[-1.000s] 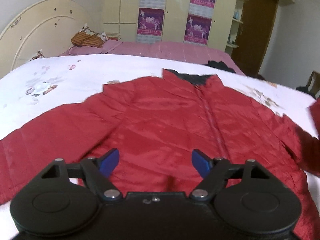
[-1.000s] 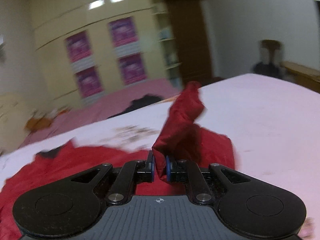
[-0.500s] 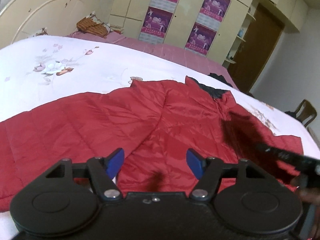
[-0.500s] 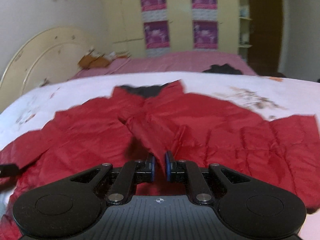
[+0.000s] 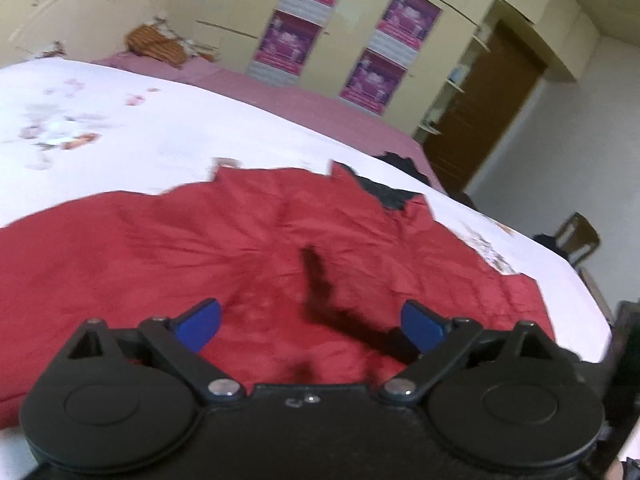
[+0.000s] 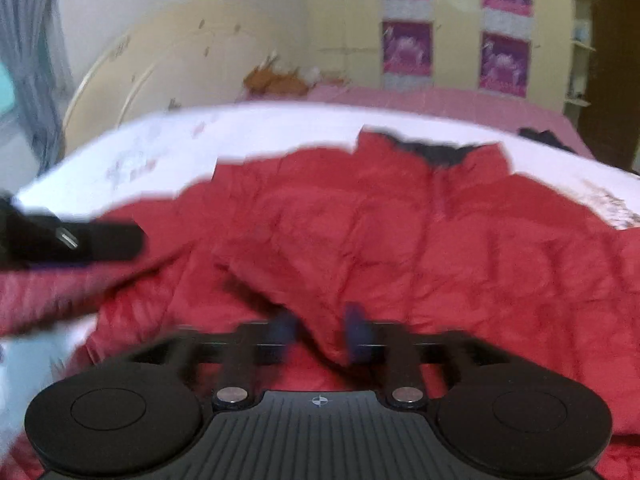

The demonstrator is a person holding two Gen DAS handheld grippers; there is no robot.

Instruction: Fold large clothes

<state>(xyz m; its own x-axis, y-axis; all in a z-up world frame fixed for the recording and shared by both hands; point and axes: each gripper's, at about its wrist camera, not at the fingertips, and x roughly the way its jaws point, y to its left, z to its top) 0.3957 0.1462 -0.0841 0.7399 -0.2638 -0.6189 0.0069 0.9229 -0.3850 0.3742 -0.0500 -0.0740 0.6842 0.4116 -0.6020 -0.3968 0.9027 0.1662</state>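
Observation:
A large red puffer jacket with a dark collar lies spread on the white bed; it also shows in the right wrist view. My left gripper is open and empty, hovering over the jacket's lower body. My right gripper has its jaws a little apart with a fold of the jacket's right sleeve lying between them, carried over the jacket's front. The view is blurred, so the grip is unclear. The left gripper's dark body shows at the left of the right wrist view.
The white floral bedspread lies over a pink sheet. A cream headboard stands at the left. A wardrobe with purple posters, a brown door and a chair stand beyond the bed.
My right gripper has carried the sleeve leftward over the jacket's front and its jaws have parted slightly. My left gripper stays open, has shifted and tilted.

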